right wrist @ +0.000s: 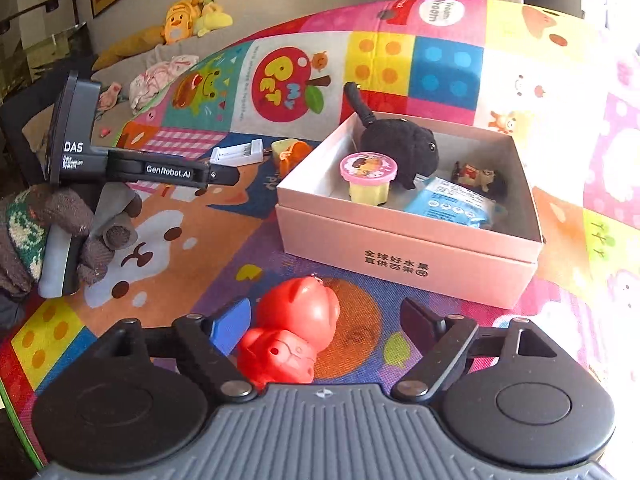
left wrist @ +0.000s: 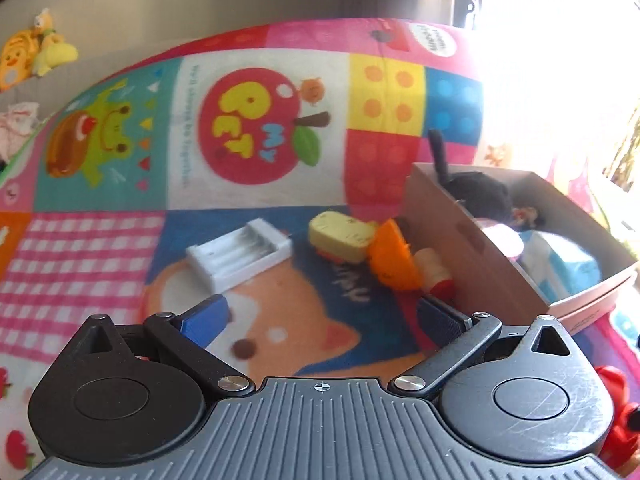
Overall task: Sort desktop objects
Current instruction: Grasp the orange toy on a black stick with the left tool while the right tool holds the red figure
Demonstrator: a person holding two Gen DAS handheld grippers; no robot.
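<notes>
A pink cardboard box (right wrist: 400,252) stands on the colourful mat and holds a black plush cat (right wrist: 400,144), a pink-lidded cup (right wrist: 369,176), a blue packet (right wrist: 452,200) and a small figure (right wrist: 476,176). My right gripper (right wrist: 326,322) is open, with a red pig toy (right wrist: 292,332) lying between its fingers. My left gripper (left wrist: 324,316) is open and empty, facing a white battery charger (left wrist: 240,256), a yellow toy (left wrist: 340,236), an orange piece (left wrist: 394,258) and a small red-and-cream toy (left wrist: 436,276) beside the box (left wrist: 472,256).
The left gripper's body and a gloved hand (right wrist: 48,232) show at the left of the right wrist view. Plush toys (right wrist: 192,16) and a cloth (right wrist: 160,76) lie on a sofa beyond the mat. Bright light washes out the right side.
</notes>
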